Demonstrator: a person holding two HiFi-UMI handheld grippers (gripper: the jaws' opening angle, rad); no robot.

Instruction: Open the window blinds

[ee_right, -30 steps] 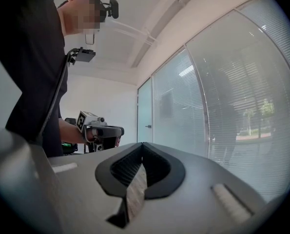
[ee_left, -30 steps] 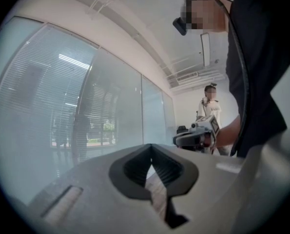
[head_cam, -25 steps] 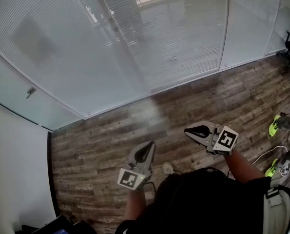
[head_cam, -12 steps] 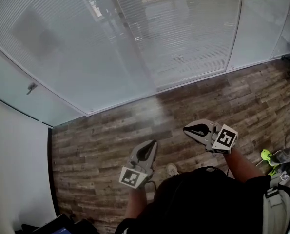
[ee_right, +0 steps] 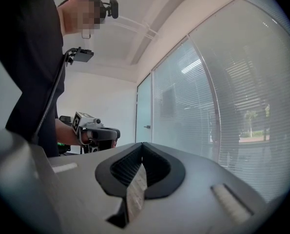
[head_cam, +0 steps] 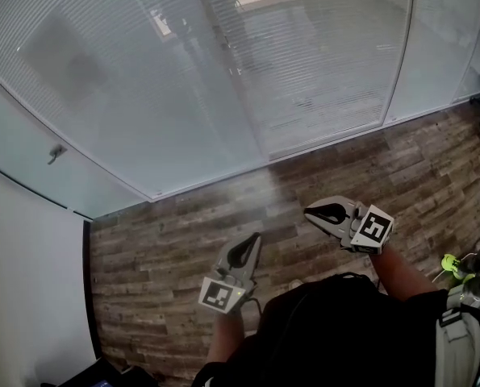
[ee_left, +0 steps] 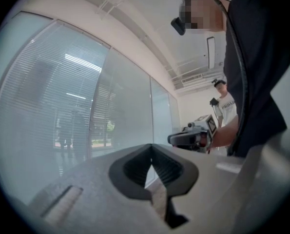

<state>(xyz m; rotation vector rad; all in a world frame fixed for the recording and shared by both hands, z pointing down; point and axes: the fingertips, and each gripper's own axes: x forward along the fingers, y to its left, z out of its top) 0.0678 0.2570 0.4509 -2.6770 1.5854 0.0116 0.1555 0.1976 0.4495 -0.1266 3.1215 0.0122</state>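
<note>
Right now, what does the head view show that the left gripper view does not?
Only the head view shows the wooden floor and a green shoe at its right edge. Only the left gripper view shows the ceiling and a second person standing in the background. Both show the window blinds behind glass and the right gripper.

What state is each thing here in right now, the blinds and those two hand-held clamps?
window blinds, lowered, not yet opened.
left gripper, jaws shut, nothing between them.
right gripper, jaws shut, nothing between them.
</note>
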